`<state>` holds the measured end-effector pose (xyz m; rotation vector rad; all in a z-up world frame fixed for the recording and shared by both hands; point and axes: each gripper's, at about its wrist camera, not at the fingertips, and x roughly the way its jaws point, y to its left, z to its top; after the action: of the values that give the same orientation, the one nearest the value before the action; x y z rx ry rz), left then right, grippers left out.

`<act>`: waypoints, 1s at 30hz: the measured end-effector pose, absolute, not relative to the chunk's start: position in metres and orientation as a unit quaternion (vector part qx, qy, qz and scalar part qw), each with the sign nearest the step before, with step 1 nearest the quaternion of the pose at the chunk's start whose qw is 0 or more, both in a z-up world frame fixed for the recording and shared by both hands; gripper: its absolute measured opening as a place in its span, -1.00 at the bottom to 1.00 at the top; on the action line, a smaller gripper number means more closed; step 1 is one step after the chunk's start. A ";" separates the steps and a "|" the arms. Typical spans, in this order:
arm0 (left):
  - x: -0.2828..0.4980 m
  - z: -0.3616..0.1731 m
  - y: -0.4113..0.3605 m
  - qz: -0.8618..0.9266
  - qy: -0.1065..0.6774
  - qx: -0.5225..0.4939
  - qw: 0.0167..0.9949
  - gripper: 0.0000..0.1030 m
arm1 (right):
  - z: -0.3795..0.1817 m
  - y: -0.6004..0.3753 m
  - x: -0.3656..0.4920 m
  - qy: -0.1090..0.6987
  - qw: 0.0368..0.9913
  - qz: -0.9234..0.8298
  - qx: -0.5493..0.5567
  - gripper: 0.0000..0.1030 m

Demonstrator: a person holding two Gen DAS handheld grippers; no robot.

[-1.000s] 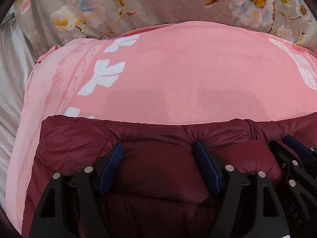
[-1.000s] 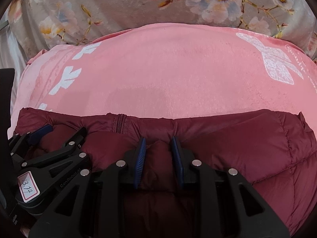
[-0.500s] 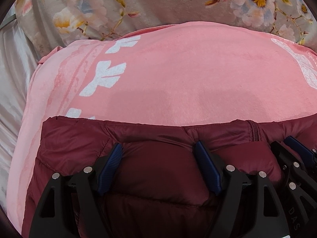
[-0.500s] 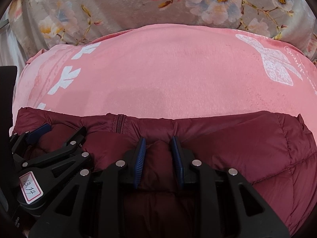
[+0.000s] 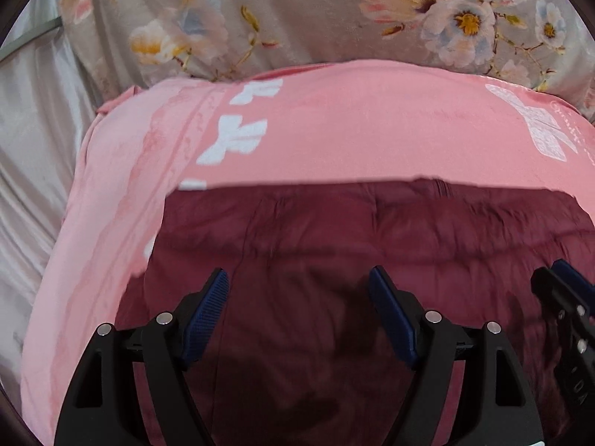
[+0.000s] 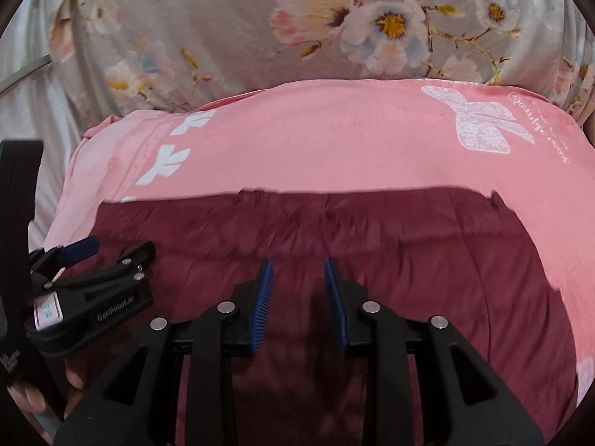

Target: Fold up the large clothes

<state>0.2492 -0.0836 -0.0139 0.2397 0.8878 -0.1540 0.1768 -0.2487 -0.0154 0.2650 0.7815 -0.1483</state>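
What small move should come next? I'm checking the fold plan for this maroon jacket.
Probably move the left gripper toward the maroon jacket's left edge and grip it there. Both it and the right gripper hover open with nothing pinched, and the jacket lies wide on the pink blanket.

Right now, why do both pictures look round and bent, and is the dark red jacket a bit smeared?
Left wrist view: fisheye lens bows the pink blanket and darkens the corners; the maroon puffer jacket is motion-blurred, the fingers sharp. Right wrist view: same bulge and black rim, jacket seams smeared, floral bedding soft; even light, no glare.
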 end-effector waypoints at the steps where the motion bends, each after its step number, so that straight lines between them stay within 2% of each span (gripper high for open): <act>1: 0.240 -0.017 -0.078 -0.078 0.435 0.104 0.891 0.47 | -0.018 -0.245 0.166 0.381 0.912 -0.072 0.130 -0.45; 4: 0.217 -0.027 -0.065 -0.080 0.448 0.081 0.887 0.47 | -0.029 -0.235 0.147 0.388 0.909 -0.076 0.128 -0.45; 10: 0.190 -0.045 -0.065 -0.061 0.424 0.091 0.899 0.50 | -0.046 -0.224 0.134 0.391 0.908 -0.086 0.122 -0.45; 30: 0.189 -0.058 -0.073 -0.037 0.412 0.122 0.902 0.53 | -0.056 -0.221 0.139 0.412 0.901 -0.098 0.099 -0.44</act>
<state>0.1887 -0.0729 -0.0577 0.2517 0.8519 -0.0775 0.1394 -0.2215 -0.0559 0.2056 0.8523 -0.2019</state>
